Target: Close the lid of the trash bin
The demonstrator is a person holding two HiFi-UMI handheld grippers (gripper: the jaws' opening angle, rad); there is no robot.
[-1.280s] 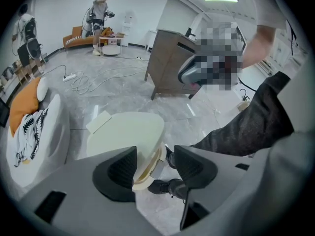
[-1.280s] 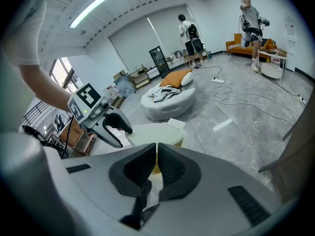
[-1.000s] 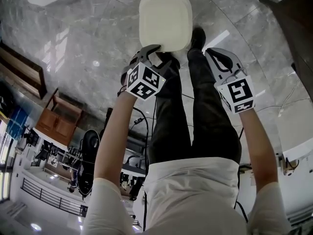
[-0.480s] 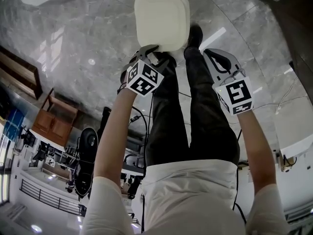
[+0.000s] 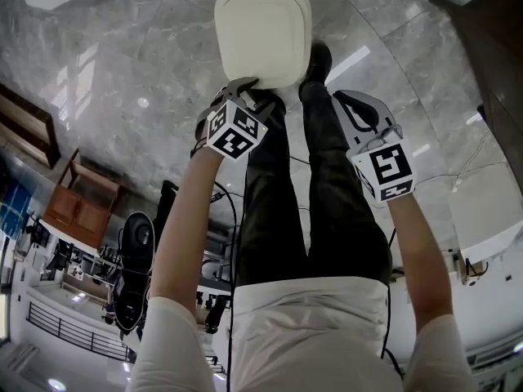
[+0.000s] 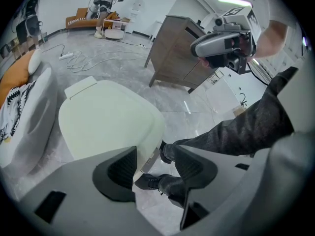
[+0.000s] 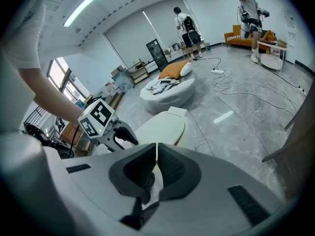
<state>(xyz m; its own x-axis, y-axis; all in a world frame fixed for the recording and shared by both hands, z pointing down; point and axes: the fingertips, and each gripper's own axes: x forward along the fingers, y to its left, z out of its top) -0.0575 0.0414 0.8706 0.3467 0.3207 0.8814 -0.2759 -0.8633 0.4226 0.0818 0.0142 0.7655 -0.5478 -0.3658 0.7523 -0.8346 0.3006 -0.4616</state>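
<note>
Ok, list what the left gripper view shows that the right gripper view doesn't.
Left gripper view only: the right gripper, a wooden cabinet and the person's shoes. Right gripper view only: the left gripper, a window and a person by the far wall. Both: the bin with its lid down, a round sofa and cables on the floor.
</note>
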